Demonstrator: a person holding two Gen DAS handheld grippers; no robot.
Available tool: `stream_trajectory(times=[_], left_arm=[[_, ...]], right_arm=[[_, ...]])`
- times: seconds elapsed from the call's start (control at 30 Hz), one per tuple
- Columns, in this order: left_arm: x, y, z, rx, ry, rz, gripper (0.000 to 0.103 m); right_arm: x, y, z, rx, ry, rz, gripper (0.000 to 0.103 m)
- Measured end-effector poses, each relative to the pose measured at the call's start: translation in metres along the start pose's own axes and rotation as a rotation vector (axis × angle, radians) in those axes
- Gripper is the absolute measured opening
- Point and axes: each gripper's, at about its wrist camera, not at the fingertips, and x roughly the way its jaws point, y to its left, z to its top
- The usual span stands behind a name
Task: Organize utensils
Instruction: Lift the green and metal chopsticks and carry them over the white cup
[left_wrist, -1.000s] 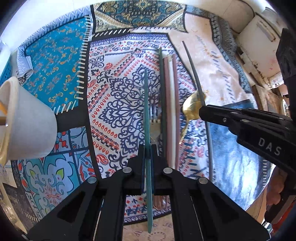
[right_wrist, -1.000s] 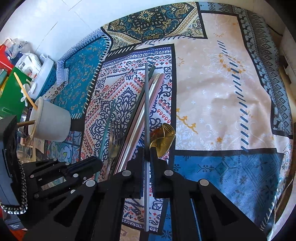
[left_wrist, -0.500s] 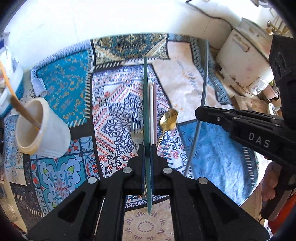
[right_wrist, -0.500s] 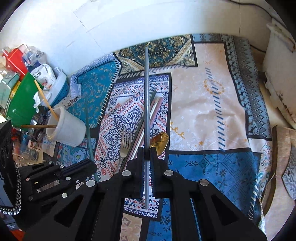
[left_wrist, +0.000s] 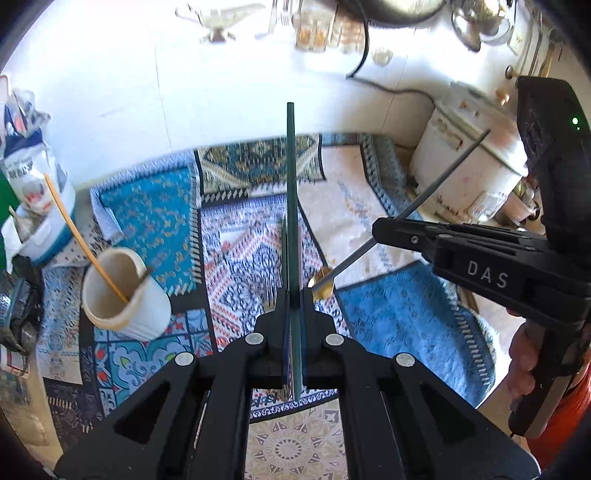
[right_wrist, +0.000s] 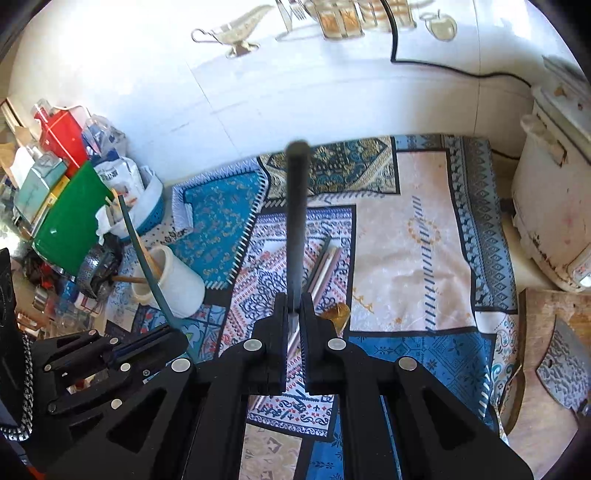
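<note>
The left hand-held gripper (left_wrist: 294, 295) is clamped near the lower end of a teal chopstick (left_wrist: 291, 192) that runs up the frame's centre. The right hand-held gripper (right_wrist: 293, 304) pinches a dark grey chopstick (right_wrist: 296, 221) the same way. Both look light, stiff and probably slick, so low holds may pivot. The white cup (left_wrist: 122, 295) sits at centre left.

My matt black plastic hand-held gripper (left_wrist: 294, 295), smooth teal chopstick (left_wrist: 291, 206), glossy gold metal spoon (left_wrist: 322, 286), printed cloth (right_wrist: 406, 236) covering table, matt white ceramic cup (left_wrist: 122, 295).
</note>
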Motion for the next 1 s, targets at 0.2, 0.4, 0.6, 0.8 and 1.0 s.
stream_trajectory(times=[0.2, 0.4, 0.6, 0.8, 1.0], left_arm=[[-0.033, 0.007, 0.02, -0.012, -0.102, -0.004, 0.003], [-0.064, 0.021, 0.04, -0.025, -0.204, 0.012, 0.003], [-0.093, 0.042, 0.06, -0.048, -0.294, 0.042, 0.003], [-0.114, 0.073, 0.07, -0.084, -0.359, 0.075, 0.003], [-0.121, 0.112, 0.074, -0.131, -0.377, 0.113, 0.003]], right_arm=[[-0.02, 0.017, 0.016, -0.035, -0.068, 0.015, 0.005], [-0.035, 0.038, 0.033, -0.071, -0.128, 0.033, 0.005], [-0.043, 0.065, 0.051, -0.112, -0.177, 0.054, 0.005], [-0.04, 0.096, 0.066, -0.155, -0.205, 0.089, 0.005], [-0.025, 0.125, 0.075, -0.19, -0.201, 0.128, 0.005]])
